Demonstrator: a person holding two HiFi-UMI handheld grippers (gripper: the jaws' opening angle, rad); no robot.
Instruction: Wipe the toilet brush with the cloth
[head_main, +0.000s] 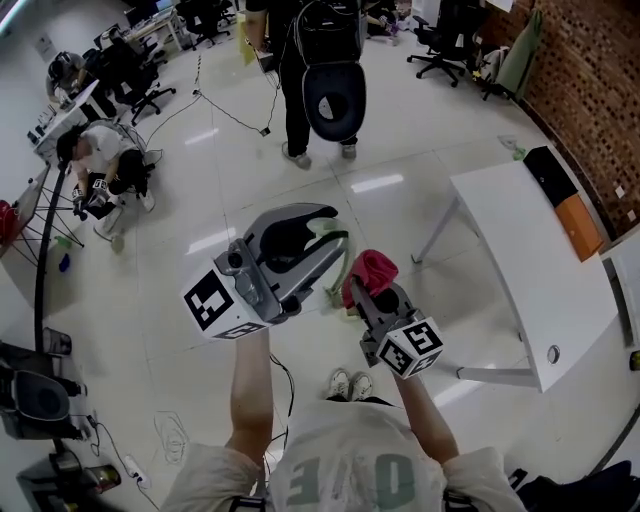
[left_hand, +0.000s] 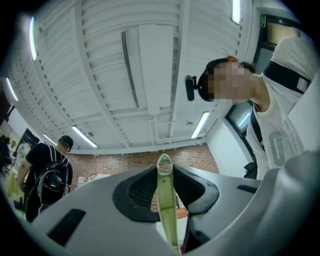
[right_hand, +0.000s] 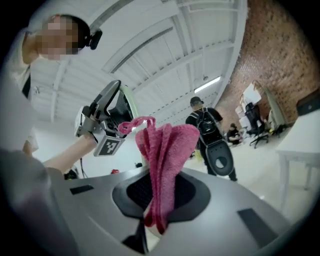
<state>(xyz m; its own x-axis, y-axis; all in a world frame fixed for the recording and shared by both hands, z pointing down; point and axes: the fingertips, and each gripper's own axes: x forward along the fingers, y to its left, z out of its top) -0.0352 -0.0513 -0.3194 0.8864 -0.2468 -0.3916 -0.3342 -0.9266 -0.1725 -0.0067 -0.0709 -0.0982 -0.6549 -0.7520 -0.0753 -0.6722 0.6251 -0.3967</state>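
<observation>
In the head view my left gripper (head_main: 318, 232) is held over the floor, shut on the pale green handle of the toilet brush (head_main: 335, 236). The left gripper view shows that handle (left_hand: 165, 200) standing upright between the jaws, with its tip against the ceiling. Just to the right, my right gripper (head_main: 365, 287) is shut on a bunched pink cloth (head_main: 372, 267). The cloth sits close beside the brush handle; whether they touch I cannot tell. In the right gripper view the cloth (right_hand: 162, 160) rises from between the jaws, and the left gripper (right_hand: 107, 120) shows behind it at the left.
A white table (head_main: 520, 270) stands at the right beside a brick wall (head_main: 600, 90). One person with a backpack (head_main: 320, 70) stands ahead and another crouches at the left (head_main: 100, 160). Office chairs and cables lie further back. My shoes (head_main: 348, 383) are on the tiled floor.
</observation>
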